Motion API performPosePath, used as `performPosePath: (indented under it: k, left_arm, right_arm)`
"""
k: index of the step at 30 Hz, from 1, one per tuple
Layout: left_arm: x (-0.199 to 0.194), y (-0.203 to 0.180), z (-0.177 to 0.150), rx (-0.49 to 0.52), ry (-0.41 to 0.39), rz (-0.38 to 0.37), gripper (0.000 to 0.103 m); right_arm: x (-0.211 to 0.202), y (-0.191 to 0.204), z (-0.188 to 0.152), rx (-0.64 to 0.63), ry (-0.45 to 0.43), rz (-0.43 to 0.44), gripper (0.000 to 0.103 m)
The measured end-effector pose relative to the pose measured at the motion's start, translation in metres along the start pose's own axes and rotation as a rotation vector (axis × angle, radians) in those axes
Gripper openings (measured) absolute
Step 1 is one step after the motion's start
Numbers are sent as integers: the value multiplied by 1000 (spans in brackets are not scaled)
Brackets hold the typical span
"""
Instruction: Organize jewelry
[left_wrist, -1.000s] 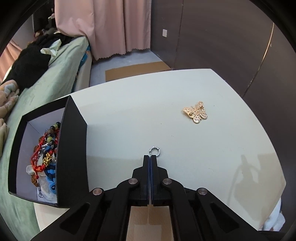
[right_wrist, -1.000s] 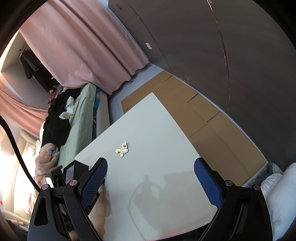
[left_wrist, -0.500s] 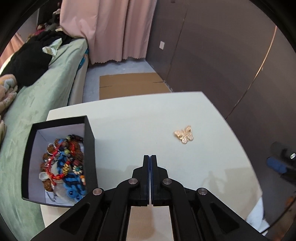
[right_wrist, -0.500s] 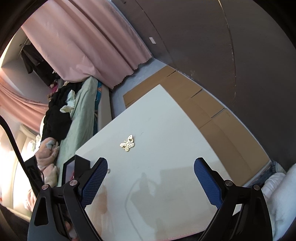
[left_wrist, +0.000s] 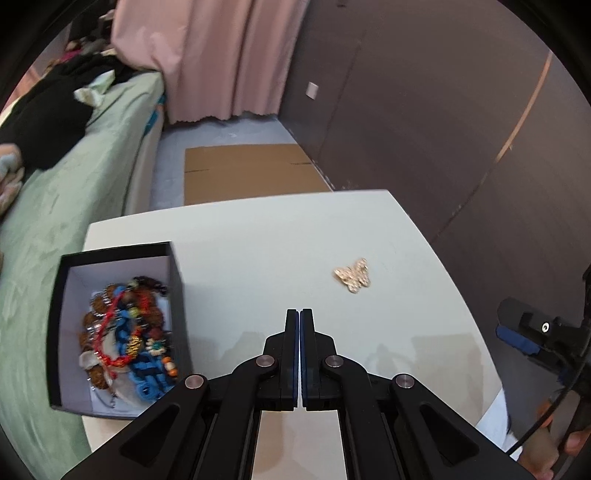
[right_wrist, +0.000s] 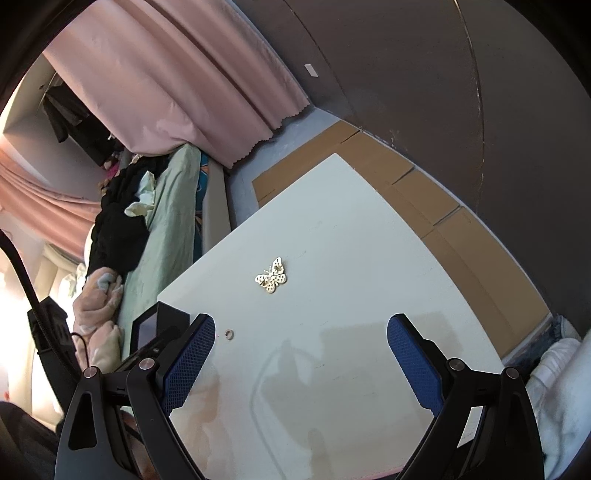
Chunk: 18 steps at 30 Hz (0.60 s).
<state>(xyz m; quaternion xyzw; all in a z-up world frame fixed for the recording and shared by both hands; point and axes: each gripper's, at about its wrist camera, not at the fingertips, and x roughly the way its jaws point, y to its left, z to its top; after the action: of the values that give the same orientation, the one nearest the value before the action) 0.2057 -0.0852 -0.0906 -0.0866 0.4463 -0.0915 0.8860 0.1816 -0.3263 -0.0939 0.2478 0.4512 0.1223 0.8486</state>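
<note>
**Butterfly brooch and small ring lie loose on the table beside the filled box**

While the left hand-held gripper (left_wrist: 299, 314) hangs above the white table (left_wrist: 258, 236) with its two fingers pressed flat together and nothing between them, the right hand-held gripper (right_wrist: 301, 332) stands spread wide, its blue pads (right_wrist: 413, 365) well apart and empty. Both tilt down toward the tabletop without touching it.

Just off the right one's left pad lies a small metal ring (right_wrist: 230, 334), flat on the table and close to the corner of the black box (right_wrist: 162, 317). Farther out, roughly midway across the table, sits the gold butterfly brooch (right_wrist: 272, 277) — seen from the left wrist it lies ahead and to the right of the closed fingertips (left_wrist: 354, 275), apart from everything else.

The black box (left_wrist: 177, 280) stands at the table's left edge, open at the top, white inside. It holds a tangle of jewelry (left_wrist: 125, 328): red cord, blue braided pieces, brown beads, with a metal clasp near the bottom wall.

At the right border of the left wrist view part of the other gripper shows, and below it a bit of the person's hand (left_wrist: 546, 450) — blurred and mostly cut off.

Beyond the table lie flattened cardboard sheets (left_wrist: 247, 170) on the floor, a bed with a green cover (left_wrist: 66, 192) and dark clothes piled on it, a pink curtain (left_wrist: 221, 55) and a dark wall.
</note>
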Motion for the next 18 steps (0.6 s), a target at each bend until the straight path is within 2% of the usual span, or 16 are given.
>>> performPosePath:
  k: [2, 3, 4, 5, 6, 7, 11, 15, 17, 18]
  left_arm:
    - [9, -4, -2, 2, 51, -16, 7]
    - [12, -5, -3, 3, 62, -18, 15]
    - [14, -7, -4, 6, 66, -17, 30]
    - [16, -7, -5, 9, 63, -10, 40]
    - [16, -8, -5, 9, 57, 0, 57]
    - [16, -8, -5, 10, 43, 10, 62]
    - [22, -12, -7, 50, 40, 29, 64]
    - [35, -22, -14, 130, 48, 113, 62]
    - [41, -22, -16, 132, 59, 109, 53]
    - [44, -21, -17, 132, 67, 115, 46]
  right_arm:
    - [-1, -1, 0, 0, -1, 0, 96]
    - [-1, -2, 1, 0, -1, 0, 96]
    - [-2, -3, 1, 1, -3, 0, 96]
    - [-3, -4, 2, 3, -5, 0, 96]
    - [-4, -5, 2, 5, -6, 0, 96]
    - [-6, -6, 3, 7, -8, 2, 96]
    - [-11, -11, 4, 17, -16, 10, 96]
    - [-15, -14, 5, 20, -17, 17, 96]
    - [-16, -15, 6, 18, -19, 18, 96]
    - [-17, -16, 6, 18, -20, 18, 96]
